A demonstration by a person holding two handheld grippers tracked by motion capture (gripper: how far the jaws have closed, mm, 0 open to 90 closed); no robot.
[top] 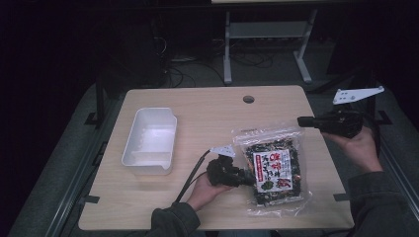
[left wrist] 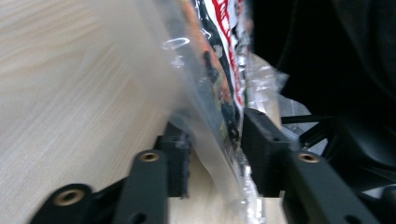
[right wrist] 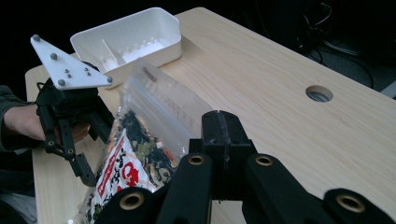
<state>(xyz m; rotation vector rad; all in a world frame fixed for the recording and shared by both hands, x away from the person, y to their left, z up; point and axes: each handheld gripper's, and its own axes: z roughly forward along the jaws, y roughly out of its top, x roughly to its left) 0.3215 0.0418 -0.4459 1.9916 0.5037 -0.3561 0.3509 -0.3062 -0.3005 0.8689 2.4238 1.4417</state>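
1. Dark surroundings frame a light wooden tabletop [top: 207, 118] with a round cable hole [top: 248, 99] near its far edge.
2. A white plastic container [top: 150, 139] stands on the left half of the tabletop, well apart from the bag.
3. A clear snack bag [top: 272, 170] with a red-and-white label lies flat on the right half, near the front edge.
4. The left gripper [top: 245, 176] lies low at the bag's left edge; its fingers [left wrist: 266, 140] are grasping that edge, with the plastic film between them.
5. The right gripper [top: 302, 121] is held above the tabletop's right edge, apart from the bag; its fingers [right wrist: 224, 135] are clenched together on nothing.
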